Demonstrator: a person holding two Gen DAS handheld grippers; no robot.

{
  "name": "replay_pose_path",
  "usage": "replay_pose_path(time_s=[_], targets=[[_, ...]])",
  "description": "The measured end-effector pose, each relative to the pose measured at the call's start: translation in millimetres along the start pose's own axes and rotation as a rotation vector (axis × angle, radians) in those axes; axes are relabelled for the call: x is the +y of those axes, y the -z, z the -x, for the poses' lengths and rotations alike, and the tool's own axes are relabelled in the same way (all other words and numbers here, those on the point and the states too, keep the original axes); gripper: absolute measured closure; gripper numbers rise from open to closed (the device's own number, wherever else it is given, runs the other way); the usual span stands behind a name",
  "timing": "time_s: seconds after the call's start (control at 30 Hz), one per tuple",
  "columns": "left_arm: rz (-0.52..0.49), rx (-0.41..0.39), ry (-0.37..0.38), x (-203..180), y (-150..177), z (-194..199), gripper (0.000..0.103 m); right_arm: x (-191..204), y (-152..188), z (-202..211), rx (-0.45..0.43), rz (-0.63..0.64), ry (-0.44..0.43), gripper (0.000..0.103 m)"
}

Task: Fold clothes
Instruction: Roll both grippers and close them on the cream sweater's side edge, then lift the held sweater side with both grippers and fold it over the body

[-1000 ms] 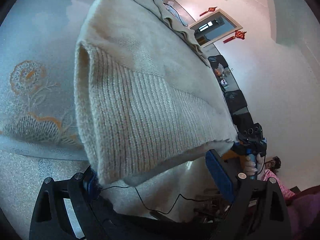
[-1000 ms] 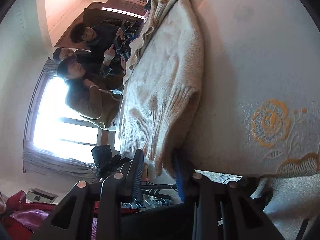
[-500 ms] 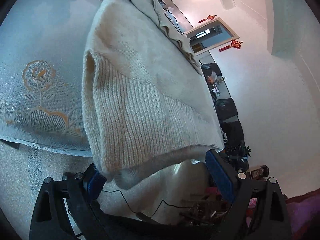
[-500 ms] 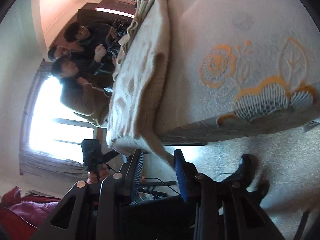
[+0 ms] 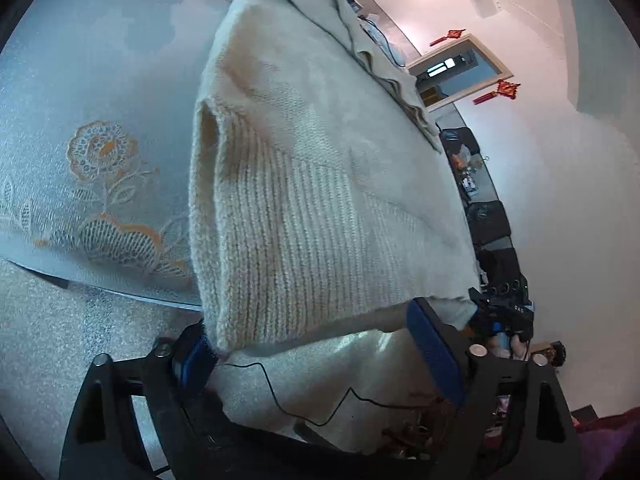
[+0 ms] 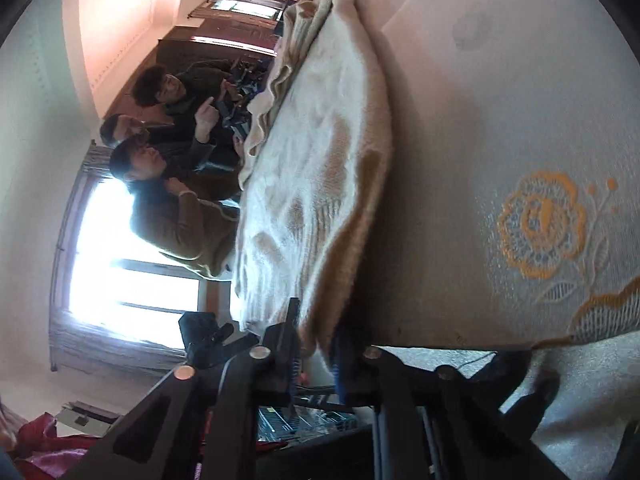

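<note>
The left gripper (image 5: 316, 356) stood spread around the cream ribbed-knit sweater's (image 5: 320, 184) hem; the right gripper (image 6: 316, 344) pinched its other corner at the table's (image 5: 80, 80) near edge. Soft, floppy, it seemed best held by the hem corners.

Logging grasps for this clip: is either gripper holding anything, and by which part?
The right gripper pinches the cream sweater at its ribbed hem corner. The left gripper is open, fingers either side of the hem's other corner, gripping nothing.
</note>
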State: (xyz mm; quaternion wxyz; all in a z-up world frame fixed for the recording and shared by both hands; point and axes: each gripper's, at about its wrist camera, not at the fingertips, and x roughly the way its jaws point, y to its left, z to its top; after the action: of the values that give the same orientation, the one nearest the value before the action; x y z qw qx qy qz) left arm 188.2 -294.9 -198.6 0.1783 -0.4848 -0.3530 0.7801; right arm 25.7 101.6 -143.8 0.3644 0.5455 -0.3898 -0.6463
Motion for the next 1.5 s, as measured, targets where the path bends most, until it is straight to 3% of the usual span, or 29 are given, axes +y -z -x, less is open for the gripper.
replay_pose_path(time_s=[0.03, 0.1, 0.23, 0.67, 0.8, 0.93, 1.33, 1.5], targets=[[0.000, -0.001, -0.014, 1, 1, -1, 0.046, 1, 0, -1, 0.002, -0.009, 0.019, 0.098], [-0.004, -0.003, -0.004, 6, 5, 1, 0.054, 4, 1, -2, 0.005, -0.027, 0.058, 0.098], [-0.023, -0.015, 0.043, 5, 9, 7, 0.083, 8, 6, -2, 0.000, -0.058, 0.102, 0.099], [0.070, -0.089, 0.107, 9, 10, 13, 0.093, 7, 14, 10, -0.035, -0.099, 0.040, 0.099], [0.111, -0.160, 0.170, 9, 15, 26, 0.094, 4, 18, 14, -0.052, -0.132, -0.007, 0.099], [0.081, -0.199, 0.187, -3, 12, 39, 0.094, 1, 25, 18, -0.046, -0.140, -0.028, 0.099], [0.054, -0.166, 0.173, -17, 31, 65, 0.095, 12, 55, 46, 0.035, -0.152, -0.044, 0.099], [0.092, -0.197, 0.202, -28, 5, 84, 0.094, 36, 43, 54, 0.045, -0.153, -0.094, 0.099]])
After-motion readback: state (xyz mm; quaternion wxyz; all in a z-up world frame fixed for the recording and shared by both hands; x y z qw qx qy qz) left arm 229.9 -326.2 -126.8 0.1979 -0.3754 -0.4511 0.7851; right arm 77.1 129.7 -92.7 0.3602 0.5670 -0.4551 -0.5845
